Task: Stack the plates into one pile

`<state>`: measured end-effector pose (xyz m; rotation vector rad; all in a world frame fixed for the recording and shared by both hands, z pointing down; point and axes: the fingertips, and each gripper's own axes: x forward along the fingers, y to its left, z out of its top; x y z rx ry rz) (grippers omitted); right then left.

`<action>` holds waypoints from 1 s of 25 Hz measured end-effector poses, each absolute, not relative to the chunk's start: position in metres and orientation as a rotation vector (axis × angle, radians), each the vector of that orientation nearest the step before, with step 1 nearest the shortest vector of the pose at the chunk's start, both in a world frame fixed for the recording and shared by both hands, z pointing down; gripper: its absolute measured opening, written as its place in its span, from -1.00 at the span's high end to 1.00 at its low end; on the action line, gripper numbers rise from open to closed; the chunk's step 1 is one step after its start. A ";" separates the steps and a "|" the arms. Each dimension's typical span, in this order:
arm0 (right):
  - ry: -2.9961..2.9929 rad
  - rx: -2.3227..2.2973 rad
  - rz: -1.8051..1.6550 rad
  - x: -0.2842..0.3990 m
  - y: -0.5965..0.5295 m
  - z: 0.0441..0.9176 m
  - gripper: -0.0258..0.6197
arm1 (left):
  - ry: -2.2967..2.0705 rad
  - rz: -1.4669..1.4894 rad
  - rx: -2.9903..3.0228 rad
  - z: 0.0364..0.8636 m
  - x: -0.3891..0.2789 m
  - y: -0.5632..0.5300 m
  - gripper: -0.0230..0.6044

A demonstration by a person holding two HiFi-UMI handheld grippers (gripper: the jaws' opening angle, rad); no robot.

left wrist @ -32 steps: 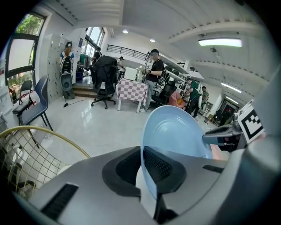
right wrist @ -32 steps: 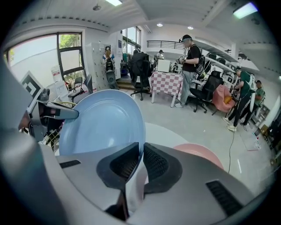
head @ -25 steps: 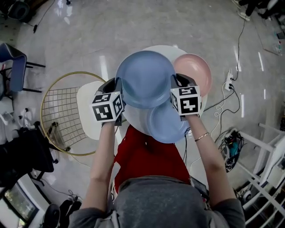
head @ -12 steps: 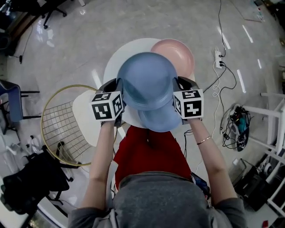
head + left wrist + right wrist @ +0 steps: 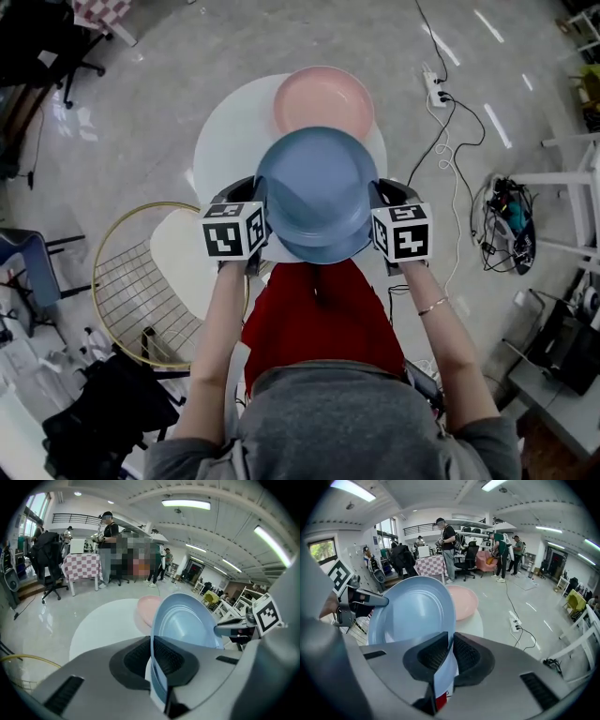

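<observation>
Left gripper (image 5: 251, 192) and right gripper (image 5: 377, 199) clamp the blue plate (image 5: 317, 186) at opposite rims. It has shifted over the lower blue plate (image 5: 319, 255) on the table (image 5: 225, 141); lowering seems next, pink plate (image 5: 323, 98) afterwards.

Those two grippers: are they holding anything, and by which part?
Yes, one blue plate between them: the left gripper is shut on its left rim, the right gripper on the opposite rim.

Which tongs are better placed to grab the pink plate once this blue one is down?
Right, barely. The left tongs and right tongs each clamp a rim of the held blue plate; the pink plate sits beyond it on the table, slightly toward the right side.
</observation>
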<state>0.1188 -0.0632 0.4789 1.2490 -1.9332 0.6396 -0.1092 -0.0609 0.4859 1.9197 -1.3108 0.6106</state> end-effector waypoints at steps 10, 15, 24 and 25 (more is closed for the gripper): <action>-1.842 1.355 0.774 0.157 -0.014 0.502 0.76 | -1.146 0.733 1.966 0.509 -0.070 -0.041 0.82; -1.809 1.366 0.816 0.169 0.002 0.514 0.76 | -1.102 0.779 1.961 0.521 -0.056 -0.031 0.82; -1.789 1.338 0.863 0.168 0.013 0.534 0.76 | -1.102 0.831 1.949 0.539 -0.057 -0.023 0.81; -1.790 1.336 0.867 0.167 0.013 0.536 0.76 | -1.108 0.833 1.947 0.541 -0.058 -0.023 0.81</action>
